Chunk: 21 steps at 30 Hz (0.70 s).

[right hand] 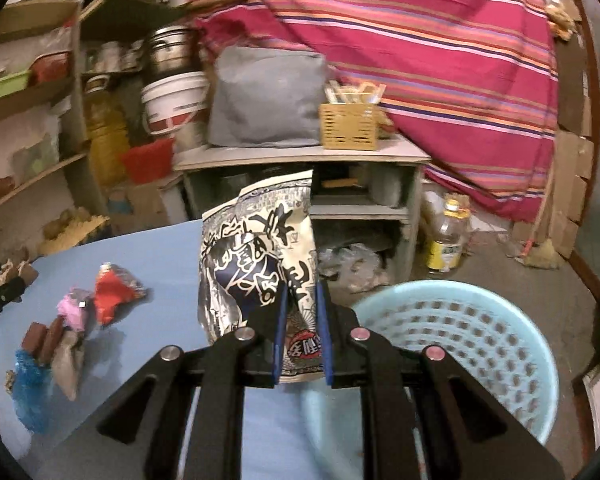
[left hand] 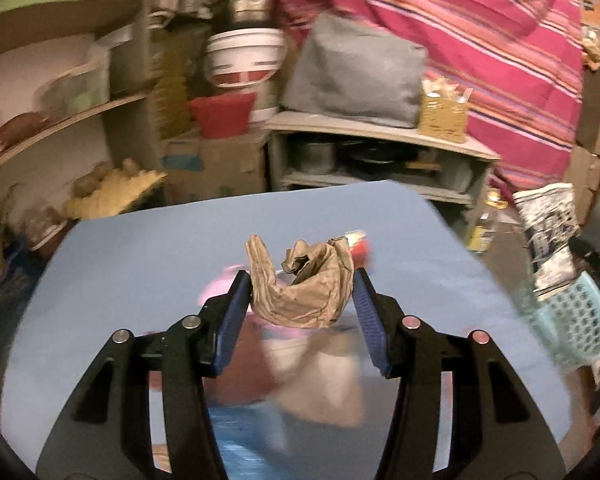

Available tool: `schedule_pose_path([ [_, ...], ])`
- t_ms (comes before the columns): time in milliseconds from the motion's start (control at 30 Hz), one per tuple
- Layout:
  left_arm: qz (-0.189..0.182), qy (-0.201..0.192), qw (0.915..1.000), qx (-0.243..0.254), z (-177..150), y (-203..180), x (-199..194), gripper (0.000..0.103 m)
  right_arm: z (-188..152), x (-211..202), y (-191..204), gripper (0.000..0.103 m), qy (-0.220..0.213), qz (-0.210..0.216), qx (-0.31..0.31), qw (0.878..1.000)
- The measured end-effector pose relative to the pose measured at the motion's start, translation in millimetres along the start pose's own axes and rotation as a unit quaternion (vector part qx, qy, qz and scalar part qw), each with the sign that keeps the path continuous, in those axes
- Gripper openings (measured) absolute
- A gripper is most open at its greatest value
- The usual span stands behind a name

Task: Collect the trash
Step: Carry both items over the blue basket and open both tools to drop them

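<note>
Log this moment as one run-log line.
left gripper: shut on crumpled brown paper | right gripper: shut on printed snack bag | pale blue plastic basket: beside table

I am looking through two wrist fisheyes, each sitting just behind its own fingers and tilting downward across the blue table point(left hand: 140, 264). The left one is facing the table's far edge and the grey shelf unit point(left hand: 380, 132) beyond, hovering close above the tabletop. The right one is sitting near the table's right edge, looking over the pale basket point(right hand: 460, 320) on the floor. Both are sharing the shelf unit, the striped cloth point(right hand: 420, 40), the table and the basket.
</note>
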<state>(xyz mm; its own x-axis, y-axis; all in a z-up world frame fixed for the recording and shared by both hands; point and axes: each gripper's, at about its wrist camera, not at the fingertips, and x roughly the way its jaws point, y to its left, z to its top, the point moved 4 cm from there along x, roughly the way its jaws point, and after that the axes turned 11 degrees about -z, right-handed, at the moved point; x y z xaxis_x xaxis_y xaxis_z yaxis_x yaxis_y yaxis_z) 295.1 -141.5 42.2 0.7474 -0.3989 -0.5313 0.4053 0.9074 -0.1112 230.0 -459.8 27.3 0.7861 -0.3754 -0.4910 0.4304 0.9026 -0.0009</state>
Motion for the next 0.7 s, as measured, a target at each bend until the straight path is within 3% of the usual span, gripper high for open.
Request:
schedule_pose_path([
  [367, -0.096, 0.018, 0.9944, 0.04, -7, -151, 54, 0.052, -15, 12, -130, 0.015, 0.027, -0.054, 0.094, 0.994],
  [700, -0.15, 0.033, 0.9851, 0.077, -19, -253, 89, 0.052, -31, 19, -179, 0.015, 0.042, -0.073, 0.117, 0.99],
])
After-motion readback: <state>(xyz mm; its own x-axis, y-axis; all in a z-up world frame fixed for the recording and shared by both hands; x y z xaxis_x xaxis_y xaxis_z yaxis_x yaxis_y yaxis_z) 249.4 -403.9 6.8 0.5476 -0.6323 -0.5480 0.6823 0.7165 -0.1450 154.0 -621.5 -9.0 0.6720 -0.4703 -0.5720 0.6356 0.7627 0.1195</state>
